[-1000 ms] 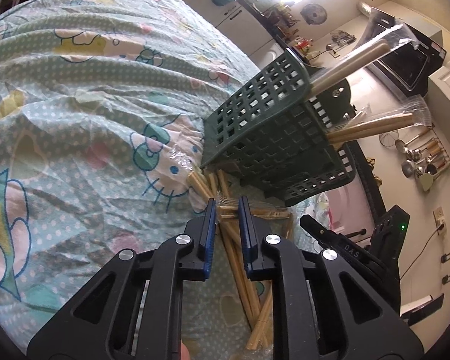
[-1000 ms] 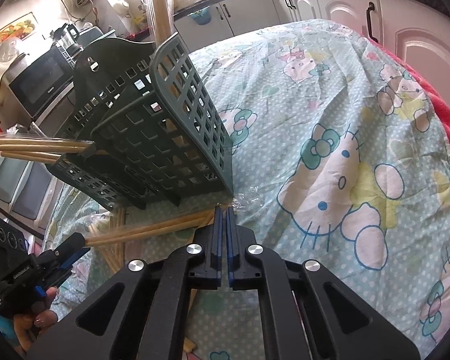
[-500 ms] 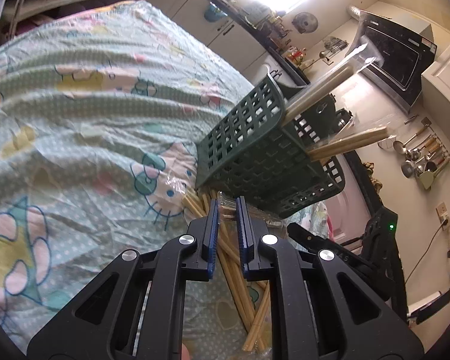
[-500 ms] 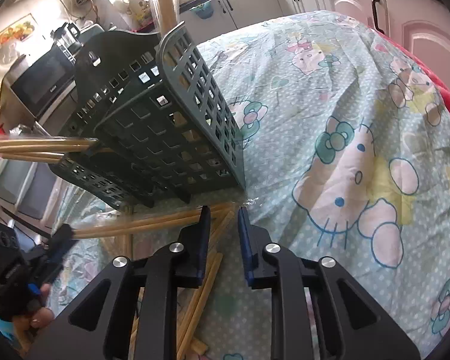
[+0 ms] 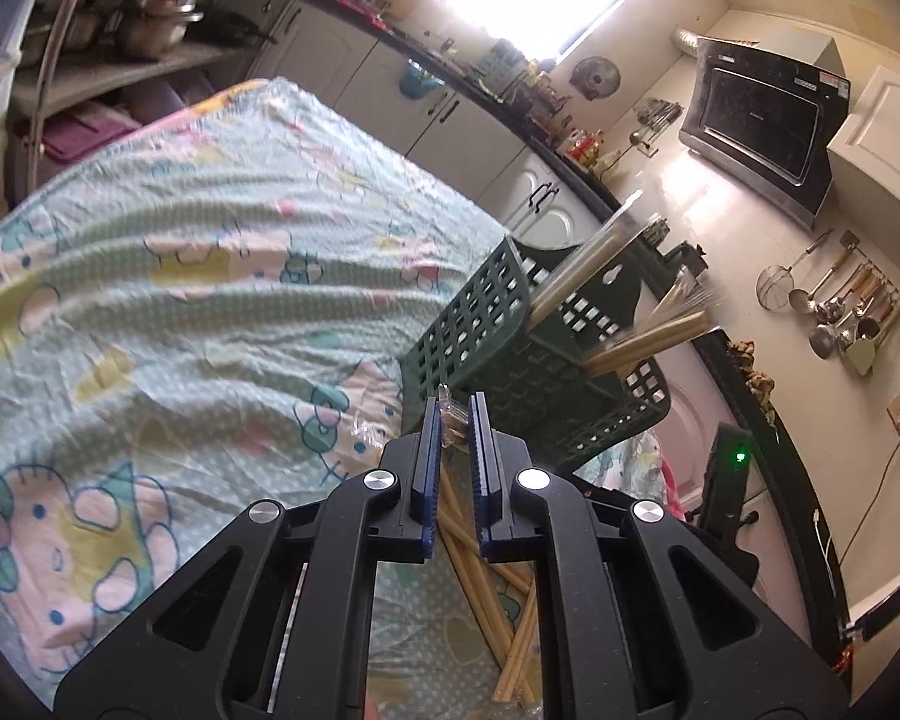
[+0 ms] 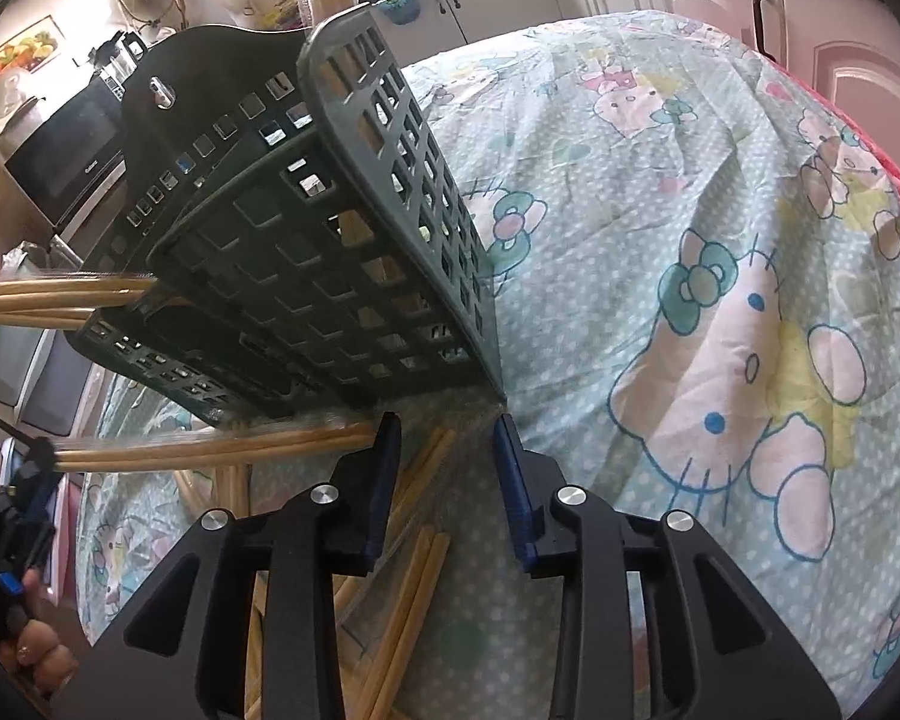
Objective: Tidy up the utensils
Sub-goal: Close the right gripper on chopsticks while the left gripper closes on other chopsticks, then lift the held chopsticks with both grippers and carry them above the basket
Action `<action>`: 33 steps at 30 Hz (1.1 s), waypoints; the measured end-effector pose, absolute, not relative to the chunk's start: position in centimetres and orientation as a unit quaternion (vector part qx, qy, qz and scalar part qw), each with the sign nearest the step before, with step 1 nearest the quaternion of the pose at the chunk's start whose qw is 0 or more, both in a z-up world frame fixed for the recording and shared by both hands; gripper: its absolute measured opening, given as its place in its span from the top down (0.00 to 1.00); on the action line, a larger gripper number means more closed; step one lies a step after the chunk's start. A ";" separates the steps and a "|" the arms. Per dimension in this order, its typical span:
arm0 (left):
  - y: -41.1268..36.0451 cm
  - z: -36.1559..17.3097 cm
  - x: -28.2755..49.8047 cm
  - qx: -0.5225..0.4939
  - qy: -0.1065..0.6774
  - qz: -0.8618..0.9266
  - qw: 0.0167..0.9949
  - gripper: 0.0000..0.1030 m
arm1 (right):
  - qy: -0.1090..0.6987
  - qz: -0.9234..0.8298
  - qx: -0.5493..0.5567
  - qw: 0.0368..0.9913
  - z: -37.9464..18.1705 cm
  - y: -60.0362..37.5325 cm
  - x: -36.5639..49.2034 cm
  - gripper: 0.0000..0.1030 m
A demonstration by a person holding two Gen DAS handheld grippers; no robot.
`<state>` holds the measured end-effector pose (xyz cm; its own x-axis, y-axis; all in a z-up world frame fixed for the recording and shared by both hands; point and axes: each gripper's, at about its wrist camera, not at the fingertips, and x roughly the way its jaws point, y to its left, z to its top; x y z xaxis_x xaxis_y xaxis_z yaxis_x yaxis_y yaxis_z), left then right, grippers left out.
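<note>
Tablecloth [image 6: 720, 240], chopsticks [image 5: 648, 336] in basket [image 5: 480, 312]

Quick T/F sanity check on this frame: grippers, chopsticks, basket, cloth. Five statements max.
1. The left gripper is shut on a wrapped pair of chopsticks. True.
2. The right gripper is clamped on a chopstick. False: its fingers stand open, nothing between them.
3. The green basket already holds chopsticks. True.
4. The tablecloth is plain white. False: it is a teal cartoon-cat print.
5. No loose chopsticks remain on the cloth. False: several lie beneath the grippers.
</note>
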<state>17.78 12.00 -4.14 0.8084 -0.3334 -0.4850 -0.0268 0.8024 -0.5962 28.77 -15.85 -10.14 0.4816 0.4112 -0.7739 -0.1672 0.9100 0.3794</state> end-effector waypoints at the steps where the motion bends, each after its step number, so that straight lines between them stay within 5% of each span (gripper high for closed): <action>1: 12.1 -3.9 17.7 -0.301 0.295 -0.085 0.903 0.95 | 0.480 0.170 0.128 0.851 -10.2 -15.9 28.9 0.70; 5: 12.3 -2.9 17.2 -0.294 0.286 -0.082 0.908 0.96 | 0.481 0.174 0.129 0.850 -10.3 -15.9 29.5 0.71; 11: 12.6 -2.4 16.8 -0.295 0.283 -0.080 0.909 0.96 | 0.475 0.177 0.127 0.852 -10.4 -16.3 29.7 0.91; 33: 9.3 2.0 15.7 -0.263 0.259 -0.140 0.919 0.98 | 0.391 0.239 0.148 0.876 -2.2 -20.4 25.3 0.95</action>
<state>15.69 9.31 2.04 0.8260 -0.3942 -0.4028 0.1215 0.8224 -0.5557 25.29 -20.36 -2.18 0.5797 0.5342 -0.6153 -0.3020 0.8422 0.4467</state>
